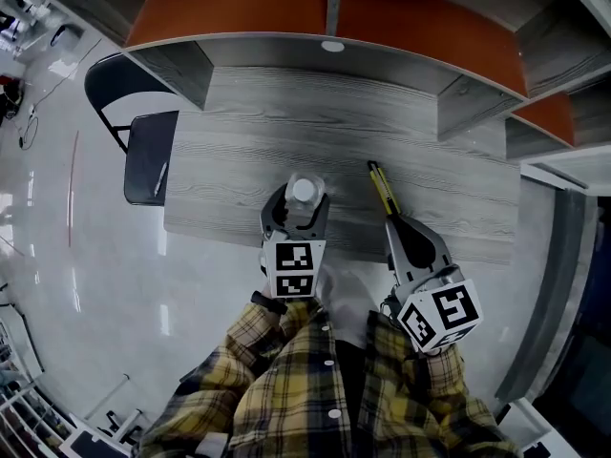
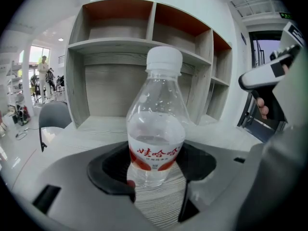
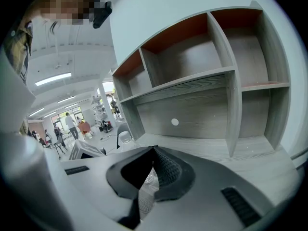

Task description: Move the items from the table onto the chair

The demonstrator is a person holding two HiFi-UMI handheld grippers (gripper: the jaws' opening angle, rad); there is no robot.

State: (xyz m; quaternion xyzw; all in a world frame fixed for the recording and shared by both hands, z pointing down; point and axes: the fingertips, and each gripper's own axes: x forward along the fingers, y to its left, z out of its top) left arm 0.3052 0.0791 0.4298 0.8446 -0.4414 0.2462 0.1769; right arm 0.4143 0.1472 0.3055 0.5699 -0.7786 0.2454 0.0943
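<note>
Right now the left claw (image 2: pixel 159 192) stands wide open with a clear water bottle (image 2: pixel 156 129) upright between its jaws. The pads flank the lower body at the red label band, and I can't see them pressing on it yet. The bottle sits on the grey desk (image 1: pixel 239 160) near its front edge, with its white cap (image 2: pixel 164 59) screwed on. It looks only part-filled, so I'd judge it fairly light, with water that will slosh if it is swung. The thin plastic wall is smooth and will likely dent under a hard squeeze, so the banded lower body, where the jaws already sit, seems the sensible hold, firm but not crushing. The right claw (image 3: pixel 153 153) is closed on nothing, its tip just short of a slim yellow-and-black tool (image 1: pixel 382 187) lying on the desk. The dark chair (image 1: pixel 148 160) waits off the desk's left end, well apart from the bottle.
</note>
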